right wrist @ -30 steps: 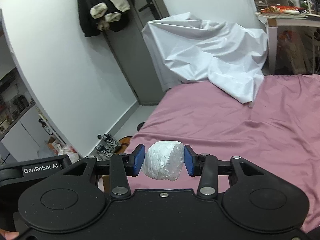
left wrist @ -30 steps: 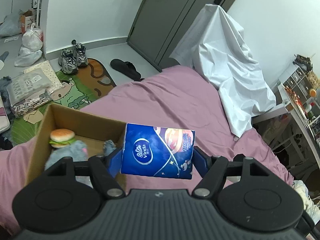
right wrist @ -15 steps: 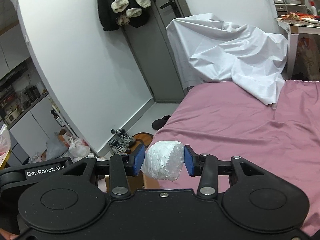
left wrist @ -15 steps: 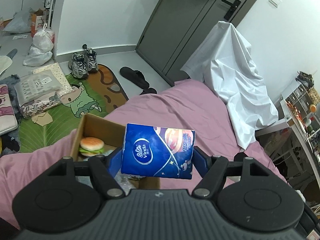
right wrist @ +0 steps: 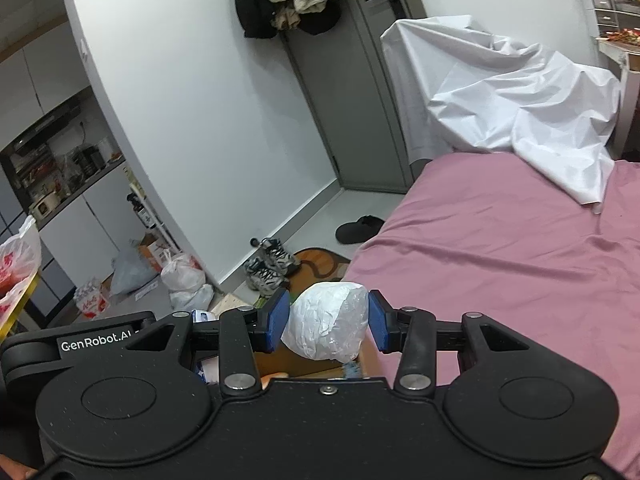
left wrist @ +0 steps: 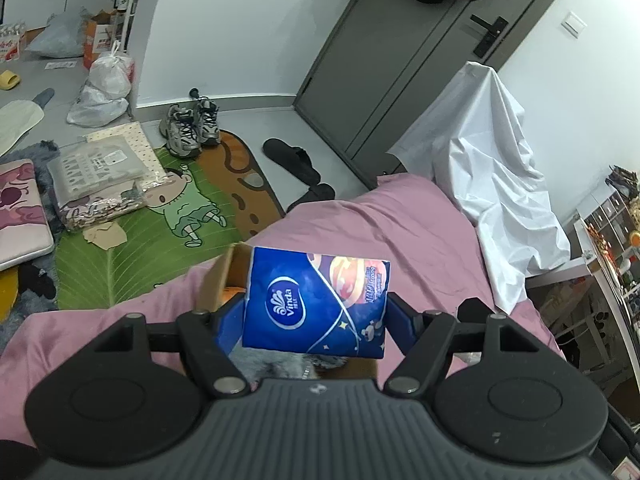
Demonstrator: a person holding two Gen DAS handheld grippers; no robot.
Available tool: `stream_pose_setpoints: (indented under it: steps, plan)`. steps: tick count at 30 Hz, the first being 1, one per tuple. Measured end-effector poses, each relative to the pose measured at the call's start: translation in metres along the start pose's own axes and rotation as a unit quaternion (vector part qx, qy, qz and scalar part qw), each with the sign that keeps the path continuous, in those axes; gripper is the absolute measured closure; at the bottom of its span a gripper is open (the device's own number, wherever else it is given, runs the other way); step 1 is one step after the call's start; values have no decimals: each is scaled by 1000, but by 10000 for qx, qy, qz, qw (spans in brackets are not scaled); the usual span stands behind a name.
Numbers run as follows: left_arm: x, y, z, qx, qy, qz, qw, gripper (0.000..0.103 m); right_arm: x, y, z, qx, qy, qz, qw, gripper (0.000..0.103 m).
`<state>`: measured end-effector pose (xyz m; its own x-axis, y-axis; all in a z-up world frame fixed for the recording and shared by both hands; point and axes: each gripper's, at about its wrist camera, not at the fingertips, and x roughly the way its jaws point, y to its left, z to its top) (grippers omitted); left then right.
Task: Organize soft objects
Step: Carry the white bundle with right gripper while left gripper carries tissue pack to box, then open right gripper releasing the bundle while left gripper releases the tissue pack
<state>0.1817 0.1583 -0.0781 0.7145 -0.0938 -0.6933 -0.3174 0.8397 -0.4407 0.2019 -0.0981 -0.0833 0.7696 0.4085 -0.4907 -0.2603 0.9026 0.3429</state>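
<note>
Tissues first: we are pinching a blue tissue pack (left wrist: 316, 306) between the blue pads (left wrist: 228, 326) of our left gripper (left wrist: 314, 322), the jaws spread fairly wide yet pressing on both short sides of the pack, which is tilting slightly and showing its white logo toward the camera. Just behind and below it, from seven to eleven o'clock of the pack, a cardboard box (left wrist: 218, 284) is resting on the pink bedspread (left wrist: 400, 232), its near wall and a strip of its inside showing; grey plush fur (left wrist: 276, 364) is peeking out at six o'clock, under the pack.

In our right gripper (right wrist: 325, 322) we are squeezing a crumpled white plastic bundle (right wrist: 326, 326), the pads touching it on either side with the jaws partly closed. At six o'clock of the bundle a brown box edge (right wrist: 304, 364) is showing, and the pink bedspread is stretching away toward three o'clock.

Farther out, at ten o'clock of the tissue pack, a green cartoon mat (left wrist: 168, 216) is lying on the floor with grey sneakers (left wrist: 192, 128) at its far edge and a black slipper (left wrist: 292, 160) near the grey door (left wrist: 384, 56). At two o'clock a white sheet (left wrist: 492, 160) is draping over furniture at the bed's far end.
</note>
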Motion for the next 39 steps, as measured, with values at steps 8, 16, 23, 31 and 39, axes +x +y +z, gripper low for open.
stream_pose_setpoints:
  steps: [8,16,23,31,39]
  plan:
    - [0,25,10,-177,-2,58,9998,32,17,20,-5,-50,205,130,9997,61]
    - [6,39,17,-271,57,85,9996,32,35,27,-11,37,481,131,9988,60]
    - [16,39,18,-243,145,63,9996,32,40,16,-16,308,688,16,9971,49]
    - [30,29,15,-163,283,-10,9995,32,38,-1,-15,518,676,-119,9963,44]
    - [46,9,10,-62,491,-57,9988,31,31,-17,-12,665,629,-236,9955,43]
